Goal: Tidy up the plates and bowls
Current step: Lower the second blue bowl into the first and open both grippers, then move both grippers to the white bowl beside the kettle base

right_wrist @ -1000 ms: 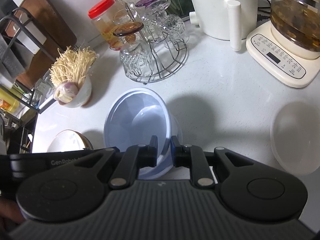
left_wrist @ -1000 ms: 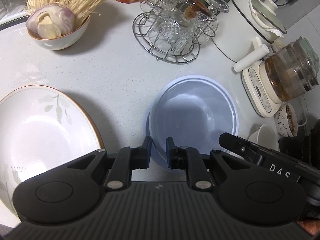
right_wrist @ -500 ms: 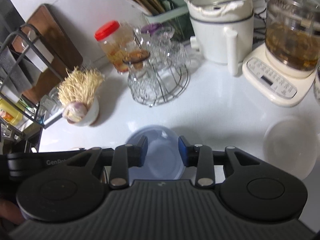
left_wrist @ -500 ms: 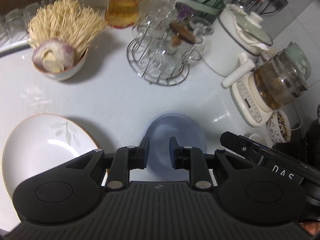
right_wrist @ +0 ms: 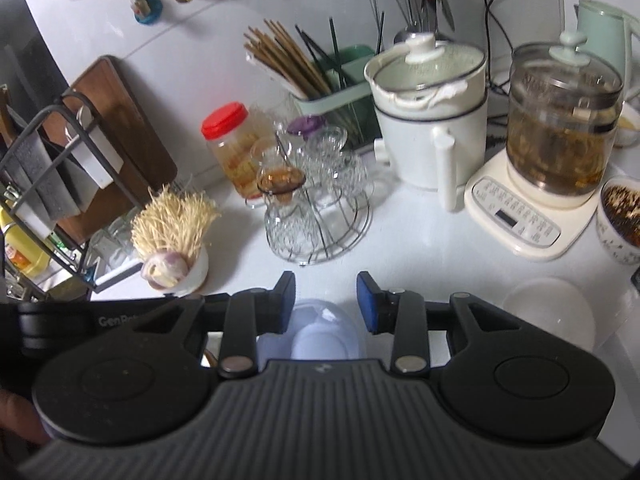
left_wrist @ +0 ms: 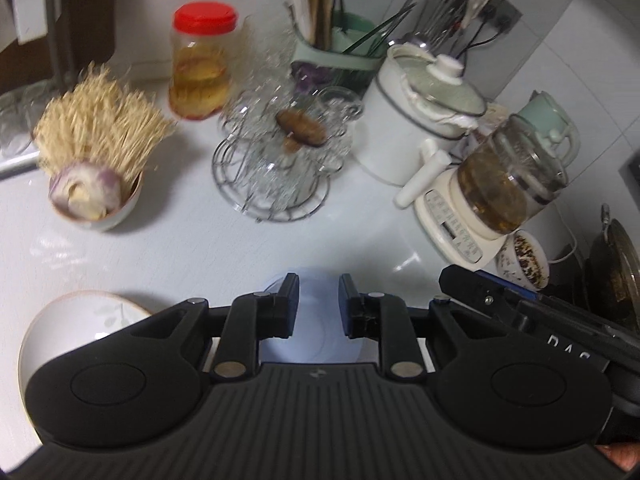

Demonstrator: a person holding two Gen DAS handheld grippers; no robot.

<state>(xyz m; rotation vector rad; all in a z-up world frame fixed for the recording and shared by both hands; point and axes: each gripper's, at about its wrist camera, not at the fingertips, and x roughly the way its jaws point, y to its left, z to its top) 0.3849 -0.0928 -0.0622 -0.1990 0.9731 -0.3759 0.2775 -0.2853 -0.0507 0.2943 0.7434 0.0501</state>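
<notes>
Nearest the cameras, both tools hang above the white counter (right_wrist: 420, 248) with nothing held: the left gripper (left_wrist: 319, 306) has its jaws a little apart, and the right gripper (right_wrist: 326, 300) has its jaws wider apart. Directly below them sits the blue bowl stack (right_wrist: 316, 334), a smaller bowl nested in a larger one, resting free on the counter. To the near left lies the leaf-patterned plate (left_wrist: 92, 316), apart from the blue stack, and to the near right the translucent white bowl (right_wrist: 548, 314) stands alone. Further off are the garlic bowl (left_wrist: 94, 196), the wire rack of glasses (left_wrist: 280, 176), the white pot (right_wrist: 432, 136) and the glass kettle (right_wrist: 560, 140). The risk from here is a swing toward either loose piece that clips the glasses or the patterned cup (right_wrist: 620, 220) near the right edge, or a thin-rim pinch that slips.
</notes>
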